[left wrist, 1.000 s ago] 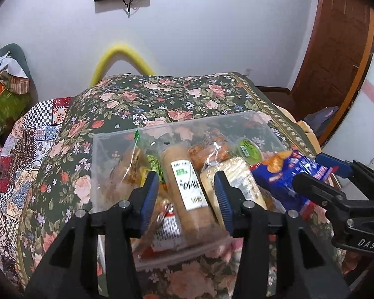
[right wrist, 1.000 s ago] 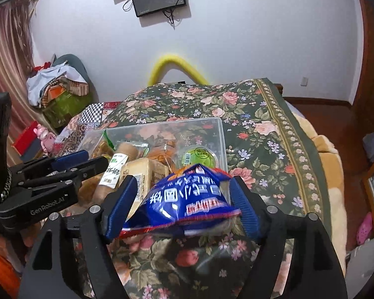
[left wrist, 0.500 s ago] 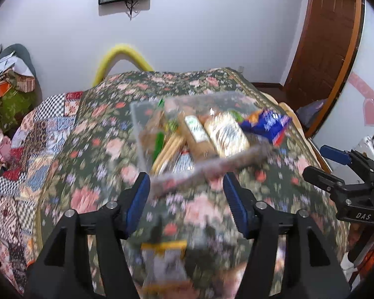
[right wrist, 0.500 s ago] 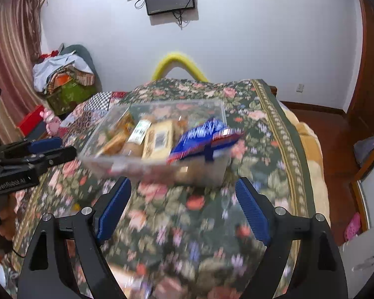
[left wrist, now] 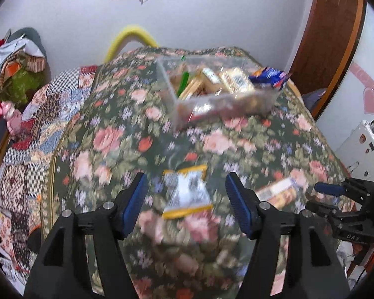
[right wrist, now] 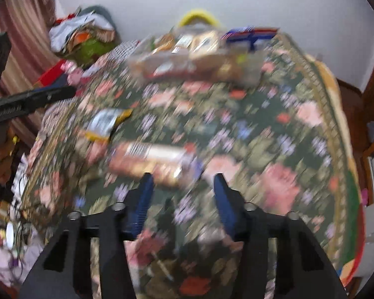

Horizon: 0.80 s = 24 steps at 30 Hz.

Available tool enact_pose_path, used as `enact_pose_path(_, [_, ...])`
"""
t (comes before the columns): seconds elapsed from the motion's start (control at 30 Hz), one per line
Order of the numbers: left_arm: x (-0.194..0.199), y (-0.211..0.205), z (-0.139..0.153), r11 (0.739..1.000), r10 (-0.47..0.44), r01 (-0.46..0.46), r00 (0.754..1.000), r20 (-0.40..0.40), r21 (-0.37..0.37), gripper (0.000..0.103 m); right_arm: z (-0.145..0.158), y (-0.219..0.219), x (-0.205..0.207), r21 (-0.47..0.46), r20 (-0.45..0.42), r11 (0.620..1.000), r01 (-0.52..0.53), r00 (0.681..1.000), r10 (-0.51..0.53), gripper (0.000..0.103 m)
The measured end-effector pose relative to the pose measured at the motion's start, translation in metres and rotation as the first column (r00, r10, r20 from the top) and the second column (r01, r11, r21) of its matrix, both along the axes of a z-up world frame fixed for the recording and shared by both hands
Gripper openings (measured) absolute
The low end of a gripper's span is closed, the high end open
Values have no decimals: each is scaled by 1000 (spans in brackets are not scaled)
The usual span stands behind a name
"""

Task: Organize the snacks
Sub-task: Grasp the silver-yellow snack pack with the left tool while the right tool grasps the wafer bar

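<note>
a bedroom with a pale wall, and a bed under a flowered blanket (left wrist: 127,134) fills both views. the landmark is the clear plastic box (left wrist: 219,104) at the far end of the blanket, packed with wrapped snacks, a blue packet (left wrist: 269,76) sticking up at its right end. well on the near side of the box, the left gripper (left wrist: 184,196) hangs over the blanket with its blue pads wide apart and nothing between them; a white and yellow packet (left wrist: 187,194) lies on the blanket below that gap. right of this packet, also well short of the box, lies a long tan bar (right wrist: 149,159). the right gripper (right wrist: 183,195) hovers at the bar's near edge, its pads spread wide and empty. both views are blurred.
</note>
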<state>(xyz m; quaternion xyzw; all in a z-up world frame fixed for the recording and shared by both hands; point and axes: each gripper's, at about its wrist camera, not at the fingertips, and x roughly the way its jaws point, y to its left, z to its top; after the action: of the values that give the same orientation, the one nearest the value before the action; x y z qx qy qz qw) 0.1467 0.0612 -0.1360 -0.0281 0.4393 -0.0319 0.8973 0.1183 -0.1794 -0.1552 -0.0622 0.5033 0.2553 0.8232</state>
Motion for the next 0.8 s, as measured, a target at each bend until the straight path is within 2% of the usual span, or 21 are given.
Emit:
enact_pose_path(0.13, [-11, 11, -13, 1000, 22, -22, 1000, -19, -3, 65, -18, 15, -7, -38, -38, 999, -37, 999, 36, 33])
enact_pose_path(0.27, [-16, 21, -23, 999, 44, -45, 998, -43, -31, 65, -26, 25, 12, -53, -44, 998, -18, 999, 16, 27])
enact_pose_path(0.43, [-16, 31, -31, 995, 70, -73, 996, -50, -62, 65, -27, 34, 46, -71, 0, 997, 32, 999, -32, 27])
enact_pose_path(0.53, [-10, 34, -38, 993, 85, -90, 994, -63, -82, 65, -30, 37, 66, -56, -10, 997, 60, 998, -61, 27])
enact_pose_path(0.7, [-3, 29, -43, 994, 79, -83, 995, -55, -67, 65, -19, 34, 68, -18, -10, 997, 71, 997, -71, 27])
enact_pose_path(0.8, [-5, 23, -42, 997, 58, -60, 998, -40, -46, 65, -11, 34, 60, 5, -26, 998, 65, 998, -65, 39])
